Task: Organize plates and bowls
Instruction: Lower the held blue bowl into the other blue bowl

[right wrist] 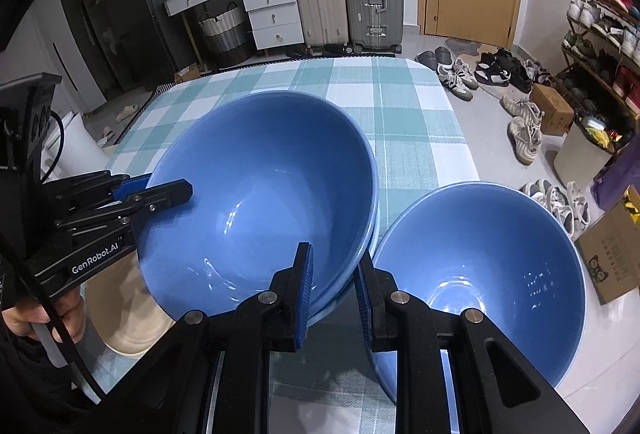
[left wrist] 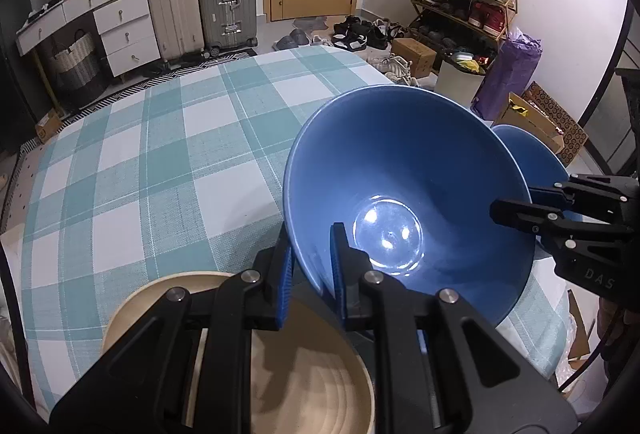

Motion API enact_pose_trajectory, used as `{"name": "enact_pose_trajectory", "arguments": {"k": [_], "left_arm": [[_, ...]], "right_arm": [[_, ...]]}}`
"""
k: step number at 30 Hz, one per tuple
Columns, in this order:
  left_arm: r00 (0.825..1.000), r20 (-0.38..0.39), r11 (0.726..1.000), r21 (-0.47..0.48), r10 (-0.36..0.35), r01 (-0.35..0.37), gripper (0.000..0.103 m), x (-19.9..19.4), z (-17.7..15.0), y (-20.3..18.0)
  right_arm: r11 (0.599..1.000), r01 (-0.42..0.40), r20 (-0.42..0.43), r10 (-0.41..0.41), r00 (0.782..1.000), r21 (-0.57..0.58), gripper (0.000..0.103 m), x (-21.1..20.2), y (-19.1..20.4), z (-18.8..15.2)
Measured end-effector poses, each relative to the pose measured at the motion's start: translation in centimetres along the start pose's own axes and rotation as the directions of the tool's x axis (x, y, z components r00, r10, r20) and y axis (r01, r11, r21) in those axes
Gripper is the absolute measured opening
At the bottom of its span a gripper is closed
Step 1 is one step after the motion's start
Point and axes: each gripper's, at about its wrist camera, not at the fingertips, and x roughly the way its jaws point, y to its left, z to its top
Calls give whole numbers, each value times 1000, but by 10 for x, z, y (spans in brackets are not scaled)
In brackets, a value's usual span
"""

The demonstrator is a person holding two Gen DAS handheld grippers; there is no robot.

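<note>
Spread across the scene, a teal-and-white checked tablecloth (right wrist: 400, 106). Above it, tilted, a large blue bowl (right wrist: 260, 194), mouth turned toward the cameras, pinched at opposite rims: left tongs (left wrist: 312, 262) clamped on the near wall, right tongs (right wrist: 334, 286) clamped on the other edge. Just beside, a smaller blue bowl (right wrist: 480, 266). Below, a beige plate (left wrist: 168, 294). On the left tongs, "GenRobot.AI".

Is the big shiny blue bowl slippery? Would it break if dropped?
Probably slippery: the big blue bowl shows bright glare, and the left gripper and right gripper pinch only its rim. It looks like glazed ceramic, so likely stiff, heavyish and breakable.
</note>
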Motion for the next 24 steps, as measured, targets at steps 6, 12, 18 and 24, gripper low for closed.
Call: {"name": "enact_pose_trajectory", "arguments": {"k": [6, 12, 18, 24], "left_arm": [[1000, 2, 1000, 4, 5, -5, 13, 1, 0, -1], [1000, -3, 1000, 8, 17, -17, 13, 5, 0, 0], [1000, -17, 1000, 6, 17, -17, 13, 13, 0, 2], [1000, -28, 1000, 4, 12, -11, 14, 18, -2, 3]], "right_arm": [[998, 43, 9, -43, 999, -38, 21, 2, 5, -2], [996, 68, 13, -67, 998, -58, 21, 4, 9, -3], [992, 95, 19, -94, 995, -78, 21, 6, 13, -4], [991, 107, 17, -106, 994, -80, 21, 6, 11, -3]]}}
